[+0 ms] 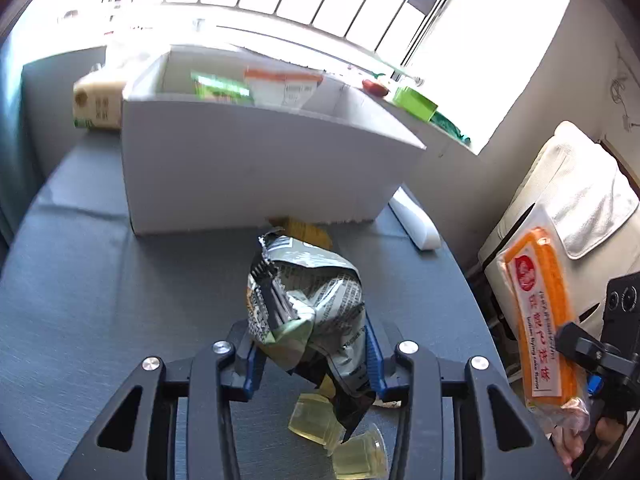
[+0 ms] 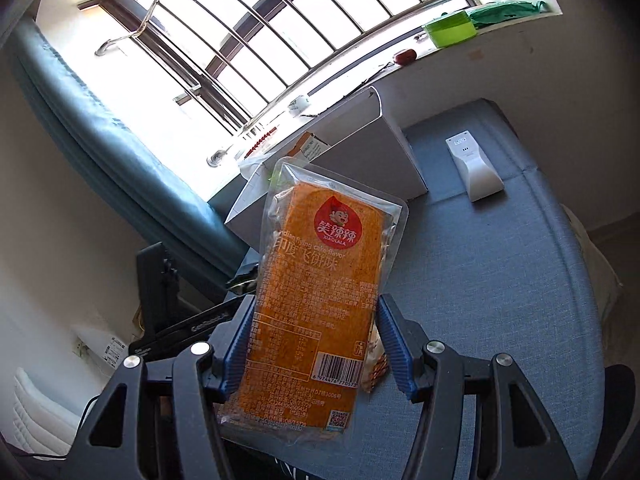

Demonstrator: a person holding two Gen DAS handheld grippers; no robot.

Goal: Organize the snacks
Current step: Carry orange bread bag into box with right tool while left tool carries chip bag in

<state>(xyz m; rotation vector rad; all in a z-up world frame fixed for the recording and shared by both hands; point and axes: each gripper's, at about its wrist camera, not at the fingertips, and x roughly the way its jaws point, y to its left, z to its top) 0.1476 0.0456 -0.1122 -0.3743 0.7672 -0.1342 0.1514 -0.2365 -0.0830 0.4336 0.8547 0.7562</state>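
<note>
My left gripper [image 1: 310, 356] is shut on a crumpled silver-green snack bag [image 1: 308, 300] and holds it above the grey table, in front of the white box [image 1: 260, 168]. The box holds a green packet [image 1: 222, 87] and an orange-white packet [image 1: 284, 86]. Two clear jelly cups [image 1: 340, 436] lie on the table under the bag. My right gripper [image 2: 314, 340] is shut on an orange flat-cake packet [image 2: 316, 292], held up off the table's right edge; it also shows in the left wrist view [image 1: 540, 320]. The white box [image 2: 360, 160] stands beyond it.
A beige carton [image 1: 98, 100] lies left of the box. A white remote-like device [image 2: 474, 168] lies on the table [image 2: 500, 280] right of the box. A yellow packet [image 1: 304, 230] peeks from under the box front. A cream chair [image 1: 568, 200] stands right of the table. The window sill carries a green container [image 2: 450, 30].
</note>
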